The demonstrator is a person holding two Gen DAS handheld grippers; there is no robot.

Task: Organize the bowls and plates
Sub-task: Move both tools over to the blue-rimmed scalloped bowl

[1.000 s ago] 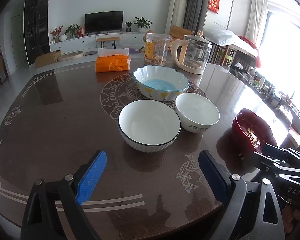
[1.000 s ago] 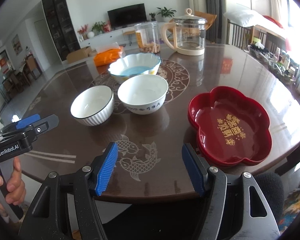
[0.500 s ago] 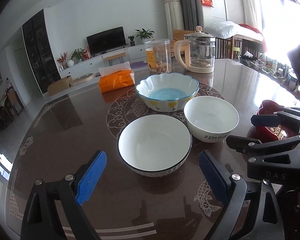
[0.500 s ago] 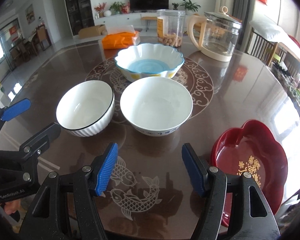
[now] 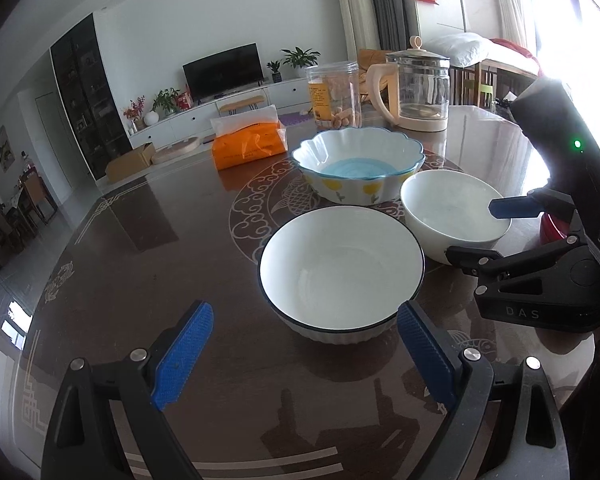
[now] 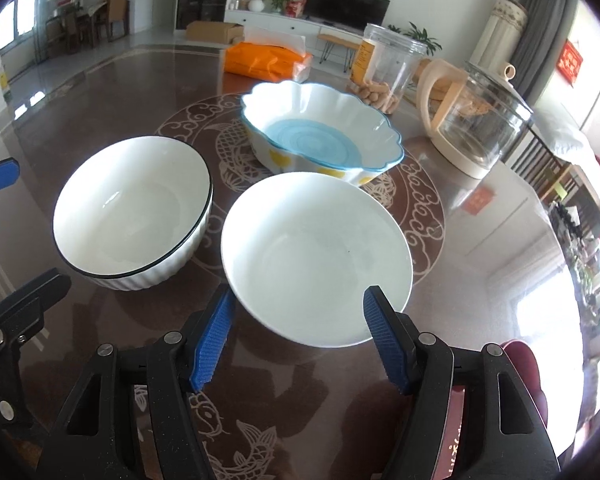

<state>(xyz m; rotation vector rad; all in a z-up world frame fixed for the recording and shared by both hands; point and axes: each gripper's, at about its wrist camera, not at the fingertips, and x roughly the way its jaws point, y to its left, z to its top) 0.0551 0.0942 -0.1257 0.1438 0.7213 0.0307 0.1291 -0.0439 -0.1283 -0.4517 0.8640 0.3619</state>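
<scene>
The plain white ceramic bowl (image 6: pixel 316 256) sits at the centre of the right wrist view, on the dark brown glossy round table (image 6: pixel 100 92) with its pale fish-and-cloud pattern. The right gripper (image 6: pixel 296 340) hangs at 6 o'clock of this bowl with its jaws spread apart; the near rim lies between the blue pads (image 6: pixel 214 340), which do not press on it, and the right pad overlaps the rim's inner edge in the picture, though whether it touches cannot be told.

At 9 o'clock of the plain bowl, just beside it, stands the white ribbed bowl with a thin black rim (image 6: pixel 134 212). At 12 o'clock stands the scalloped shallow bowl with a blue centre and yellow spots on its wall (image 6: pixel 320 136), near both. A sliver of the dark red lacquered dish (image 6: pixel 524 368) shows at 4 o'clock, behind the gripper's frame.

In the left wrist view the black-rimmed bowl (image 5: pixel 342 276) is central, and the left gripper (image 5: pixel 304 356) waits at its 6 o'clock, jaws wide and holding nothing, the bowl's near side lying between the pad tips without contact.

Farther out, at 12 o'clock across the table, stand an orange tissue pack (image 5: pixel 250 146), a clear plastic jar of snacks (image 5: pixel 334 94) and a glass kettle with a cream handle and base (image 5: pixel 418 88).
</scene>
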